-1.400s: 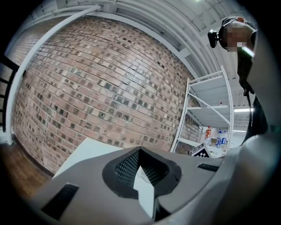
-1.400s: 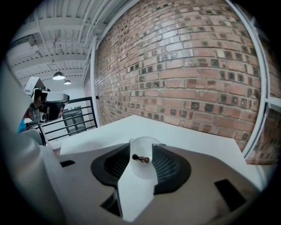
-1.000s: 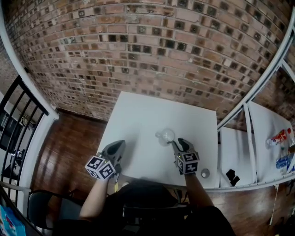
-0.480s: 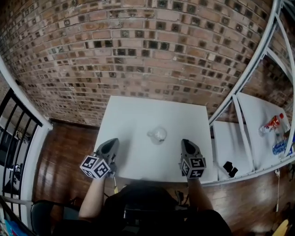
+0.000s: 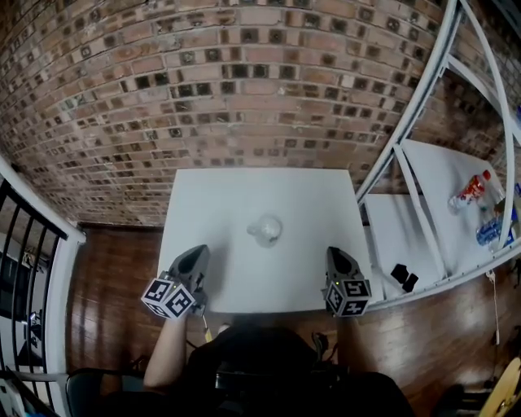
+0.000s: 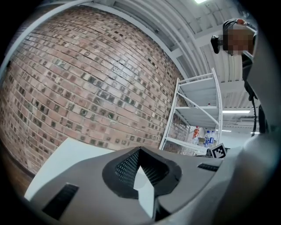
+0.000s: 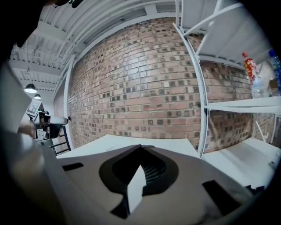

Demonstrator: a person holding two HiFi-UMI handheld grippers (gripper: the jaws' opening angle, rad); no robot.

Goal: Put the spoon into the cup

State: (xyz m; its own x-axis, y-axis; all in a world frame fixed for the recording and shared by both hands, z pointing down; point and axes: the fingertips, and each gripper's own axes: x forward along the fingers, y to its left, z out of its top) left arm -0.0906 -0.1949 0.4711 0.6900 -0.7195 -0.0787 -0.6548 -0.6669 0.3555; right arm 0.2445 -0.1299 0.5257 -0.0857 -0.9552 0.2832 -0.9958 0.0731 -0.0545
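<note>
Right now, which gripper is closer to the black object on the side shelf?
Right. The right gripper sits just left of the black object; the left gripper is across the table, far to its left.

1. Your head view is bright and even across the white square tabletop [image 5: 260,195].
2. Fisheye distortion bows the red-brown brick wall [image 5: 244,98] toward the frame edges.
3. Both gripper views fall to black at the corners; their lower foreground is soft.
4. A ceiling strip light [image 6: 201,1] glares at the left gripper view's top.
</note>
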